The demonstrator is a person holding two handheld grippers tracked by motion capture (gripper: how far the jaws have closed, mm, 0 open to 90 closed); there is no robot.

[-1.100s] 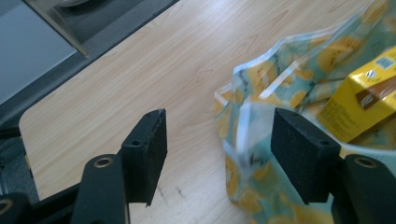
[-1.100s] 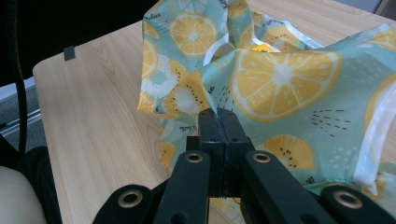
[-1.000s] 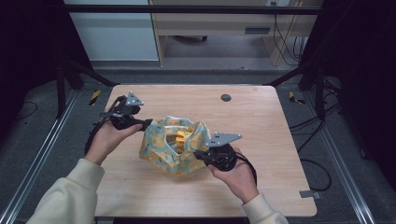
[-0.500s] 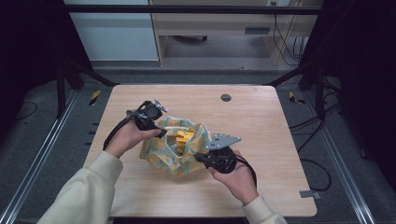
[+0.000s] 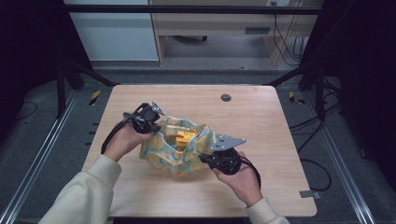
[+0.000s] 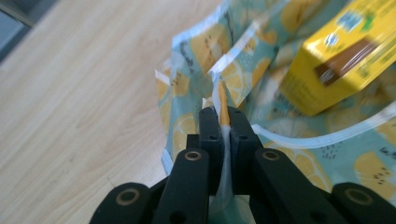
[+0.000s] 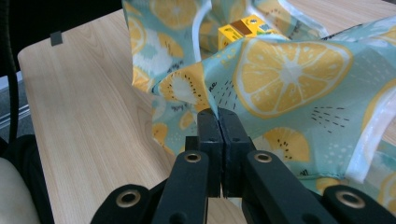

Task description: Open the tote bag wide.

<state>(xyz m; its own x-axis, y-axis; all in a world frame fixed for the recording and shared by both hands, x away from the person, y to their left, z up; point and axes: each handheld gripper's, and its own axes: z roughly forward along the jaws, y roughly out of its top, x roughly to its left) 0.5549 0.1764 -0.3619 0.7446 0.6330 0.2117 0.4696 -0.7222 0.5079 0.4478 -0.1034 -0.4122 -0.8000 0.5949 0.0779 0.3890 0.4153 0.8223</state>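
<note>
From the high view, my left tool (image 5: 150, 122) sits at the near-left rim of the lemon-print cloth bag (image 5: 180, 161), which lies crumpled toward the middle of the wooden bench (image 5: 271, 121); my right tool (image 5: 219, 156) is at the bag's right side, and the two tools are well apart with the bag's open mouth between them; a yellow carton (image 5: 183, 138) lies inside the bag; a small dark round disc (image 5: 226, 97) sits on the bench near its far edge, well apart from the bag; my pale sleeves come in from the bottom.

In the left gripper view, my left tool (image 6: 223, 122) has just been closing, and its jaws are now clenched on a raised fold of the bag's rim (image 6: 221, 100), the white-edged hem running between them; the yellow carton (image 6: 345, 51) lies tilted in the bag beyond and to the right; bare bench (image 6: 79, 93) lies to the left.

In the right gripper view, my right tool (image 7: 218, 122) is clenched on a pinch of the bag's cloth (image 7: 289, 70), the jaws pressed together with the fabric rising from between their tips; the printed lemon slices spread to the right; the top of the yellow carton (image 7: 243, 29) peeps out of the bag's mouth farther off; the bench (image 7: 88, 107) stretches to the left.
</note>
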